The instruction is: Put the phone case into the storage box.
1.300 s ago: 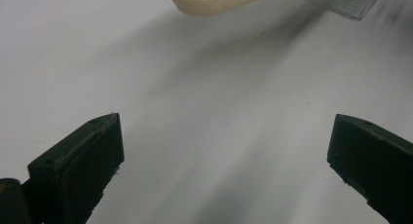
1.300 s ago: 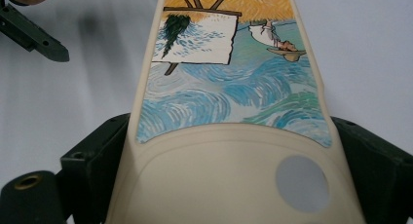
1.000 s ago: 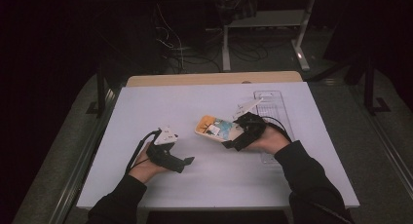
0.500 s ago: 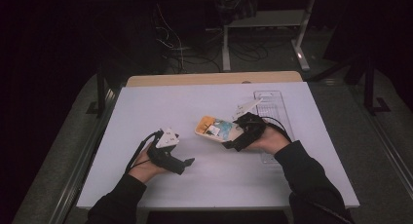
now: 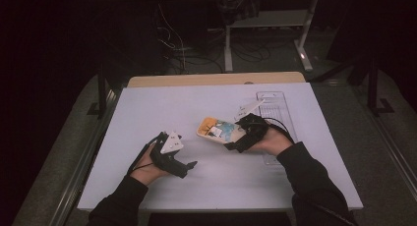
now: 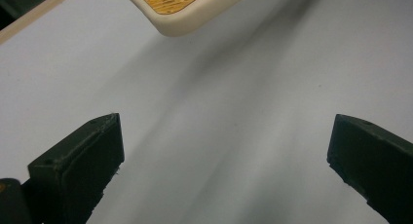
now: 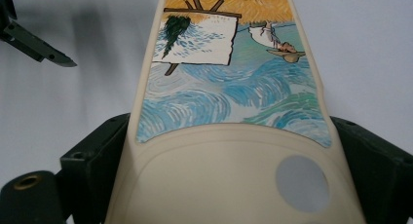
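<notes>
Jaws of right gripper (image 7: 229, 175) clamped on both long edges of phone case (image 7: 229, 102), near its cream end with round cutout. Painted face up: blue swirls, easel with white canvas, orange-yellow at far end. Same case in high view (image 5: 216, 129) at table centre, sticking out leftward from right gripper (image 5: 235, 143), held by right hand (image 5: 268, 140); whether lifted or resting on white table (image 5: 196, 103) cannot tell from above. Shadow beneath it in left gripper view suggests raised off surface there.

Jaws of left gripper (image 6: 221, 156) spread wide, bare table between them. Rounded cream corner of case with orange pattern (image 6: 187, 7) at top edge of that view, well apart from jaws. Left gripper (image 5: 189, 164) in high view low on table's left half, in left hand (image 5: 147, 168), tips pointing right, near case but not touching. One tip of it visible at top left of right gripper view (image 7: 46, 51).

High view alone adds clear ruled plate (image 5: 275, 108) flat on table by right hand, wooden strip (image 5: 216, 79) along far edge, dark floor with cables beyond.
</notes>
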Demonstrator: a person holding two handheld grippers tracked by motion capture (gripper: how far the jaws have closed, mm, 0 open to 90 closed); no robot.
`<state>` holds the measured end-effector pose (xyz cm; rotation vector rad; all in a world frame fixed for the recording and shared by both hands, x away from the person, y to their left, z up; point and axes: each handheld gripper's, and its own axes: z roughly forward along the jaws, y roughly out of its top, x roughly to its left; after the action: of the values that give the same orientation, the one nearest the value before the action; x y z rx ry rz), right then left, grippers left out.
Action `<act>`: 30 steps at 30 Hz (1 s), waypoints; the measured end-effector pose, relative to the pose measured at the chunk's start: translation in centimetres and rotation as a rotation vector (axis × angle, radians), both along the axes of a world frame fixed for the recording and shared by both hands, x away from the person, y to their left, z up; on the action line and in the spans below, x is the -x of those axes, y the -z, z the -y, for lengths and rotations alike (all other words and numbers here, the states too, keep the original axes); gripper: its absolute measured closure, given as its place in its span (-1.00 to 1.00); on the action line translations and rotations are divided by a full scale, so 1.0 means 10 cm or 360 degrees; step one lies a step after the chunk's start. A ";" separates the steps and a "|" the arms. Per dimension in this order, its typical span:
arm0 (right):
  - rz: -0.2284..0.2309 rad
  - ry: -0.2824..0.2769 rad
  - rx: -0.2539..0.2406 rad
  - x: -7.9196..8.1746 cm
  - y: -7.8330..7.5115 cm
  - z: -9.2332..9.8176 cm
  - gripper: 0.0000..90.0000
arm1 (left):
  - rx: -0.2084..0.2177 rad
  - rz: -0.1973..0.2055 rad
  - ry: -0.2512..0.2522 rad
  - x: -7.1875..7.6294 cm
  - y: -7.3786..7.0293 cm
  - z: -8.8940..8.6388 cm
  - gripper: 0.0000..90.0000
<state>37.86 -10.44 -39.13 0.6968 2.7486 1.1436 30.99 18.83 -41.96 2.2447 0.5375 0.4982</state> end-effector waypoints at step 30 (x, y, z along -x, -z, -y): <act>-0.0007 -0.0002 -0.0005 0.00 0.00 0.01 -0.81 | -0.0234 0.0286 0.0062 0.10 0.00 0.09 -1.00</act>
<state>37.85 -10.49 -39.13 0.6990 2.7516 1.1485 30.04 17.93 -41.92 2.3145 0.3748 0.7321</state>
